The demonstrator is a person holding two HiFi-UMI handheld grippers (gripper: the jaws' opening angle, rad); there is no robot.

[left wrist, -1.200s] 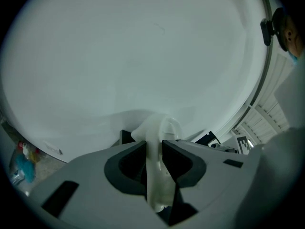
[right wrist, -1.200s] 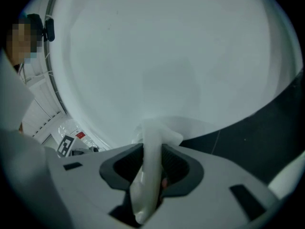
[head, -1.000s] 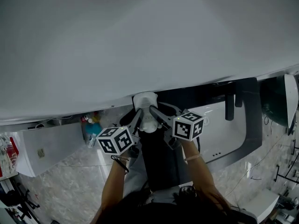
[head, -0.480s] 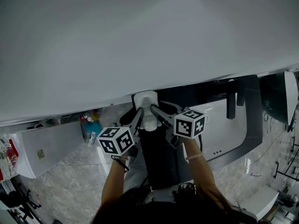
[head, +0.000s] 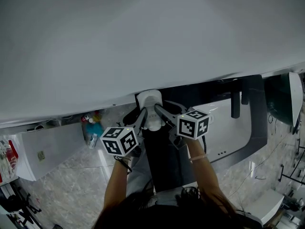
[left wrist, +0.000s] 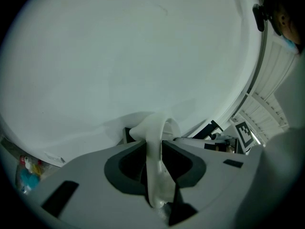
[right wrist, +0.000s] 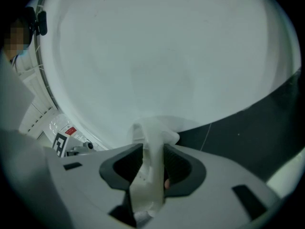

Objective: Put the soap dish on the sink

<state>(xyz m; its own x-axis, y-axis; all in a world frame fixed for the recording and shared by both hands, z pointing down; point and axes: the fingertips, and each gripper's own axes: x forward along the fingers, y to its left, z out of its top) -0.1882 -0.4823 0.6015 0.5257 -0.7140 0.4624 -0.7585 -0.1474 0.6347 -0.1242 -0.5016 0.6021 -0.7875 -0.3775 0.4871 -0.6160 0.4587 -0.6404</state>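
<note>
Both tools are clamped on the white soap dish (head: 149, 109) — the left tool (left wrist: 154, 152) pinches one edge and the right tool (right wrist: 153, 162) pinches the opposite edge, so the dish sits right between the two tips. Straight ahead of the tips is a big pale curved surface (head: 143, 42) — can't tell if the dish touches it.

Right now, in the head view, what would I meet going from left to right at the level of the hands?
bottles → left gripper → soap dish → right gripper → sink
</note>
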